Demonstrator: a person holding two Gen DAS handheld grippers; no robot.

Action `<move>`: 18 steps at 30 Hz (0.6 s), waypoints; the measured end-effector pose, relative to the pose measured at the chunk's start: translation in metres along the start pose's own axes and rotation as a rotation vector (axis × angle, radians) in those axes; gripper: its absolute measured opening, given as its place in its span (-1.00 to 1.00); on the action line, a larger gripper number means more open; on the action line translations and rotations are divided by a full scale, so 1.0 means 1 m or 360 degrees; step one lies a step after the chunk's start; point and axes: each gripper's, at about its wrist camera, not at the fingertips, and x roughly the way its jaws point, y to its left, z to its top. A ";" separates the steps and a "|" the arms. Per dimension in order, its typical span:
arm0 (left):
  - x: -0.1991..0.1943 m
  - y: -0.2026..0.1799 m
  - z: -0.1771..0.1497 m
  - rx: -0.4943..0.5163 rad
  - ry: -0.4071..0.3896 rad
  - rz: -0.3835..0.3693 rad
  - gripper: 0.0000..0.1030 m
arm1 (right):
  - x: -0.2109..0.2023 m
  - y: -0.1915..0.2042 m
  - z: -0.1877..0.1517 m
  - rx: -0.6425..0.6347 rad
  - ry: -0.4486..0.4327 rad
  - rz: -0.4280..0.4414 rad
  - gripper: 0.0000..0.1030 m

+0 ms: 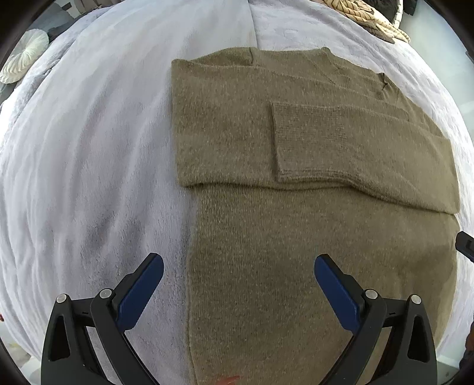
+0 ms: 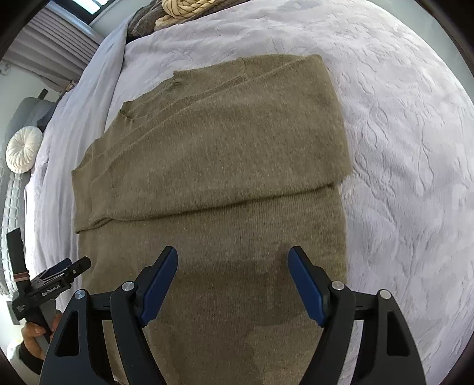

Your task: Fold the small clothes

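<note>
While we hold both tools up: our fingers touch nothing.
Left fingers: our left gripper (image 1: 238, 265) points down with its blue pads (image 1: 142, 291) spread wide apart, and nothing is between them.
Right fingers: our right gripper (image 2: 232, 256) is spread apart too, with nothing held, and it hangs over the near half of the sweater.
Sweater: the brown sweater (image 1: 296, 207) lies flat on the pale blanket (image 1: 89, 163). Its far part is folded over, a sleeve (image 1: 340, 142) lies across the top, and the near part is still long and flat.
What could go wrong: we think a grab through just one layer could pull the fold open.
Another worry: we think that if one hand lifts before the other, the near edge could go crooked and the sleeve could slide off.
Boxes or baskets: we see none, so nothing is inside anything.
Far away: a round white cushion (image 2: 23, 149) and a striped bundle (image 1: 367, 17) sit well apart from the sweater.
</note>
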 end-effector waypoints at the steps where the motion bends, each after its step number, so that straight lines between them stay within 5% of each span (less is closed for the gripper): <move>1: 0.001 0.001 -0.002 0.0002 0.0009 -0.0004 0.98 | -0.001 -0.001 -0.001 0.0006 -0.0008 0.0003 0.58; 7: 0.002 -0.007 -0.013 0.0054 0.0006 0.0036 0.98 | -0.004 -0.001 -0.008 0.0021 -0.0033 0.0085 0.76; 18: -0.012 -0.007 -0.040 0.0094 0.0055 0.0015 0.98 | -0.008 0.014 -0.020 0.0037 0.0088 0.0116 0.76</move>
